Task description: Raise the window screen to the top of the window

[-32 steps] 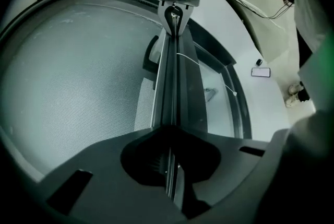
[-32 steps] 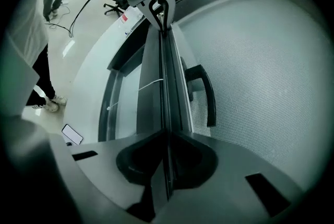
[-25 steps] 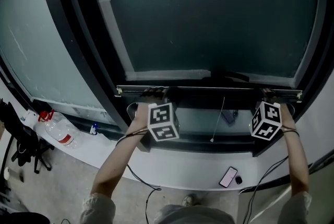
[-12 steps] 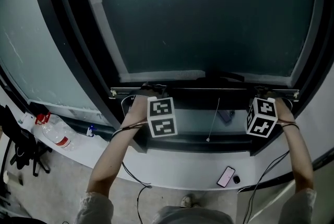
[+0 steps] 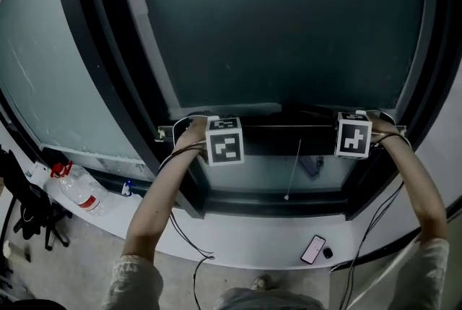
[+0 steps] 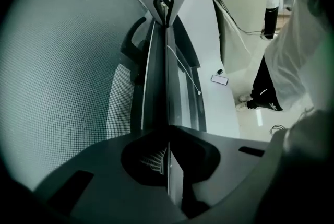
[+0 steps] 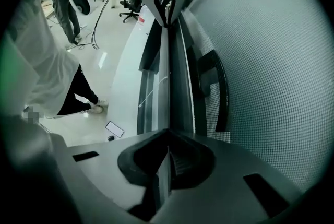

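Left gripper [image 6: 167,159], right gripper [image 7: 168,161], clamping one rail [image 5: 289,129]

The left gripper [image 5: 196,122] and right gripper [image 5: 364,117] hold opposite ends of the window screen [image 5: 289,27]'s bottom bar [image 5: 289,128], with a phone [image 5: 315,248] lying well below that bar.

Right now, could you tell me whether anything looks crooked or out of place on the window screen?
Nothing stands out: the screen's bottom bar runs level, with the left gripper and right gripper each shut on it near one end.
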`<state>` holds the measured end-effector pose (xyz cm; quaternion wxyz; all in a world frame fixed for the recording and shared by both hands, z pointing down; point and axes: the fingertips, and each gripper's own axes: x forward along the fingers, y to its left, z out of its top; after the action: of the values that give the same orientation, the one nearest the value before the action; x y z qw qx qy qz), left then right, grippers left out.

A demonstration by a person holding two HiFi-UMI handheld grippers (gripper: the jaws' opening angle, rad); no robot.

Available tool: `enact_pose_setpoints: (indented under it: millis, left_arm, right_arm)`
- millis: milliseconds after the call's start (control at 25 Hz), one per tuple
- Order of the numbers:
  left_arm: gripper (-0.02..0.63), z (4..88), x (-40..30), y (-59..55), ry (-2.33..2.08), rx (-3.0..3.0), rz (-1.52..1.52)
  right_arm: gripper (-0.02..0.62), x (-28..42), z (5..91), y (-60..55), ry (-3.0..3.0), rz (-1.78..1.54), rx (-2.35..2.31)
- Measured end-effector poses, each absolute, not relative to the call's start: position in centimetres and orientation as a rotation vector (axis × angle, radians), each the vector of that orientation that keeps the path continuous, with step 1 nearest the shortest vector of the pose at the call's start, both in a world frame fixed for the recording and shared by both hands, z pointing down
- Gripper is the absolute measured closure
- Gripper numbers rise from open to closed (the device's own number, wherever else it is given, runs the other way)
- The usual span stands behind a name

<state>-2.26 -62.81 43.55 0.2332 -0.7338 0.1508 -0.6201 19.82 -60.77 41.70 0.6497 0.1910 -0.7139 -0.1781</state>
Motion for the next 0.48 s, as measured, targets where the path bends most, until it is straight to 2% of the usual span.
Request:
enact_pose_setpoints:
  millis: [320,480]
  left_arm:
    - [0.589,43.3,-2.2,-62.8,0.506,-1.997,-1.619]
    - [0.589,39.5,-2.5,-62.7,0.559,-1.990,-1.544]
  right_arm:
    - [0.578,20.1,41.4,-60.5,-1.608,-0.449,0.493]
    - [0.578,20.0,37.4,-60.3,-1.645,-0.521,0.560]
